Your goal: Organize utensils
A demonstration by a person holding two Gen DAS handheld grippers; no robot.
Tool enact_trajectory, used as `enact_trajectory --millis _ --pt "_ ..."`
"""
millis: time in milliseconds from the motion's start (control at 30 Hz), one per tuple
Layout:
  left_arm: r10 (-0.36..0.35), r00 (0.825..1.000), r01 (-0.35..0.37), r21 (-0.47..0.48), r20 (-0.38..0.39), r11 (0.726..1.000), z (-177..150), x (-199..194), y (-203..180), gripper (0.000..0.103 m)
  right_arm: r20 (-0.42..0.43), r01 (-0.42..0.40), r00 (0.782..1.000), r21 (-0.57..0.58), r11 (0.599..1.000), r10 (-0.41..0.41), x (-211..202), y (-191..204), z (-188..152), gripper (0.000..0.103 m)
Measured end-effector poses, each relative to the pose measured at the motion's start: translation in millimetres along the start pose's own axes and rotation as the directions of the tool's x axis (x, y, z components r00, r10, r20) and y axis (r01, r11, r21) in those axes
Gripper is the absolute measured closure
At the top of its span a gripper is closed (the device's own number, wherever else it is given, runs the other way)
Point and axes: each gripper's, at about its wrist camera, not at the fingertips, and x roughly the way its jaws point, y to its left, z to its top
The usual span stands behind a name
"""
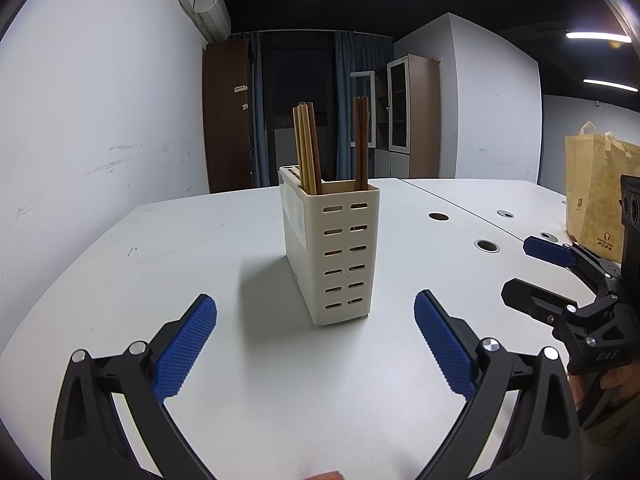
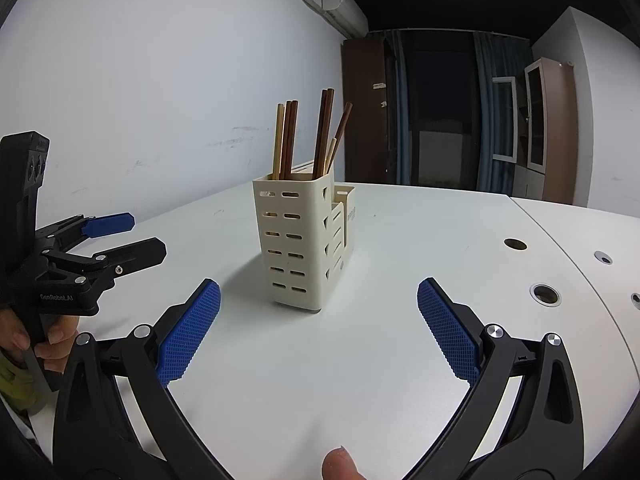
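Observation:
A cream slotted utensil holder [image 1: 332, 252] stands upright on the white table [image 1: 160, 264]; it also shows in the right wrist view [image 2: 304, 240]. Several light and dark wooden chopsticks [image 1: 308, 148] stand in it, also in the right wrist view [image 2: 308, 136]. My left gripper [image 1: 316, 340] is open and empty, just short of the holder. My right gripper [image 2: 318, 328] is open and empty, facing the holder from the other side. The right gripper also shows in the left wrist view [image 1: 528, 272], and the left gripper in the right wrist view [image 2: 136, 236].
A yellow paper bag [image 1: 600, 188] stands on the table at the right. Round cable holes [image 2: 544, 294] sit in the table top along its seam. Cabinets [image 1: 412, 116] and a curtain are at the back wall.

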Motion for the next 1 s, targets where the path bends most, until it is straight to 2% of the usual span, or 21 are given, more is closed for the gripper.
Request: enact_trajectory --millis 1000 --pt "-0.007 1.0 0.007 0.017 -0.007 1.0 -2.6 1.9 -3.2 0.006 -0.009 -0.008 1.0 -0.006 1.0 0.008 1.4 2.6 -2.3 0.008"
